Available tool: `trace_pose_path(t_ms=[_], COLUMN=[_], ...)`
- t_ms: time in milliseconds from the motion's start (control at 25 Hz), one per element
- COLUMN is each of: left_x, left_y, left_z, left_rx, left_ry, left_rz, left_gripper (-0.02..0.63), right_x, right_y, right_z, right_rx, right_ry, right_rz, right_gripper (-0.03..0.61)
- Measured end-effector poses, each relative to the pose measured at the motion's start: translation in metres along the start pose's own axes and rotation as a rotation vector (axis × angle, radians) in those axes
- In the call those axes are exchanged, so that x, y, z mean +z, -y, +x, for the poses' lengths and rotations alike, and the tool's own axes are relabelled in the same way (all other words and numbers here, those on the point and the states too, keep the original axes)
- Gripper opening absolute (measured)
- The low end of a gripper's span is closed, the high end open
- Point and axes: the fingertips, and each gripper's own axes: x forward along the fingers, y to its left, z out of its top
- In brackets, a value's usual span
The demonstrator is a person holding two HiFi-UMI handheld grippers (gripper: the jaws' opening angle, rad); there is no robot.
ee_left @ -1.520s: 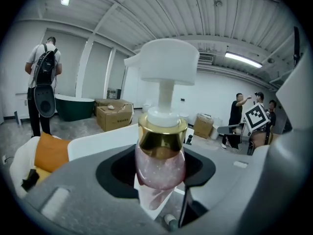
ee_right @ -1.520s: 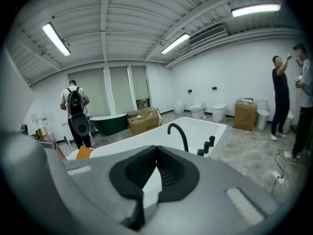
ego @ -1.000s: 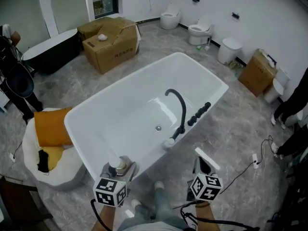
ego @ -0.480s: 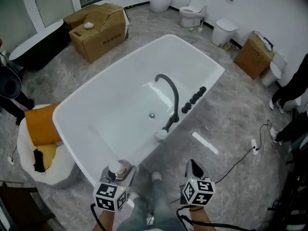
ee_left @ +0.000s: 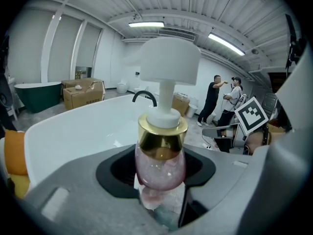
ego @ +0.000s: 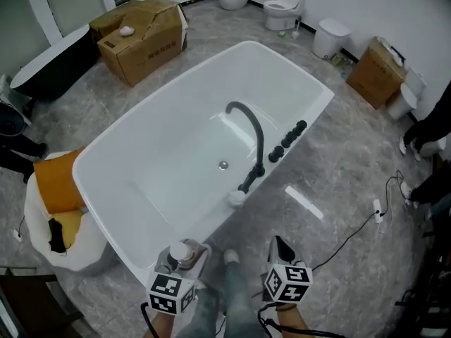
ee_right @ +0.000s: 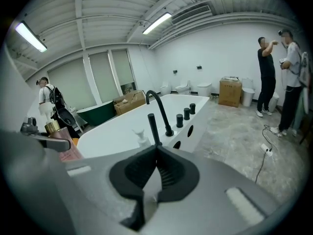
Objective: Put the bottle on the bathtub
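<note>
1. Gripping: your left gripper [ego: 182, 258] fingers clamp the pink pump bottle [ee_left: 160, 155] upright, near the bathtub [ego: 204, 225] rim.
2. Your right gripper [ego: 282, 248] has its fingers closed on nothing.
3. Seat the base flat on the rim at 12 o'clock, then release slowly.

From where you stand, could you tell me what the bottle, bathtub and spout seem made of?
Bottle: clear pinkish glass or plastic, see-through body; shiny gold, metal-looking collar; matte white plastic pump. Bathtub: glossy white, likely acrylic or ceramic, showing highlights. Spout: matte black, probably coated metal.
</note>
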Motion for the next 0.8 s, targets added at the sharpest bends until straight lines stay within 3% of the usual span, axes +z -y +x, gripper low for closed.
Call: trace_pose_path(t_ms=[800], left_x=[0.011], left_y=[-0.003], left_z=[0.083], left_rx=[-0.014], left_ry=[0.016], left_rz=[0.048], left_gripper=[0.224], right_x=[0.008], right_y=[0.033], right_z=[0.079], right_rx=[-0.009], right_ry=[0.005], right_rz=[0.047], right_gripper=[0.003])
